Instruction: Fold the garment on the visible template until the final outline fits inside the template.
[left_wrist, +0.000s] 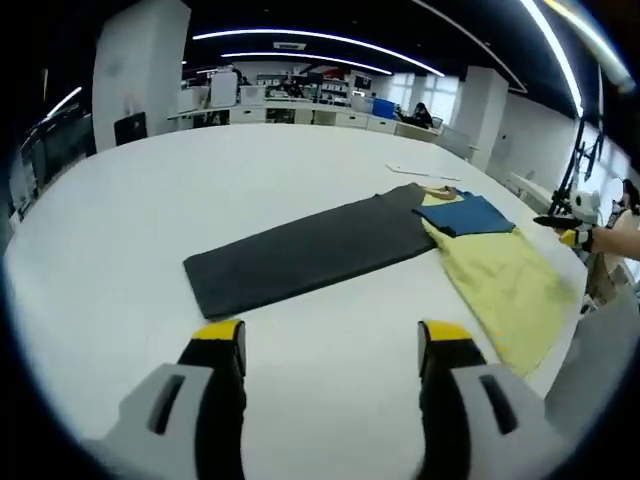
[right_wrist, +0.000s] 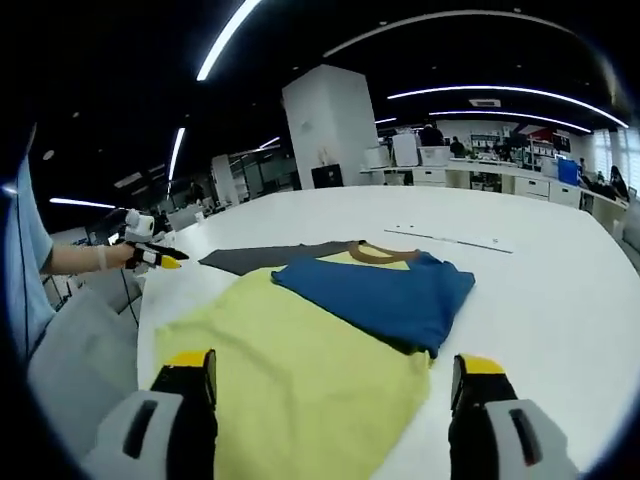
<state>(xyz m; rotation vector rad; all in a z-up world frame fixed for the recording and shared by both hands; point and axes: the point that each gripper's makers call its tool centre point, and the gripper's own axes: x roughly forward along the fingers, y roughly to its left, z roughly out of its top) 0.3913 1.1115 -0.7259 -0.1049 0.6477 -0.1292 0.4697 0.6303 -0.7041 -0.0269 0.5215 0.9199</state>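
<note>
My 2 hand-held grippers, left (left_wrist: 332, 352) and right (right_wrist: 334, 380), hover open and empty. The yellow-and-blue garment (right_wrist: 320, 370) lies beside the dark template (left_wrist: 310, 252), near the bench (left_wrist: 150, 200) edge; soft, light cloth, best pinched at its hem corners.

No readable text, labels, brands or numbers in either view. Yellow-and-blue garment (right_wrist: 330, 350), dark template (left_wrist: 310, 250) and white counter (left_wrist: 150, 200) carry no legible print. Background signage is too small and blurred to read.
</note>
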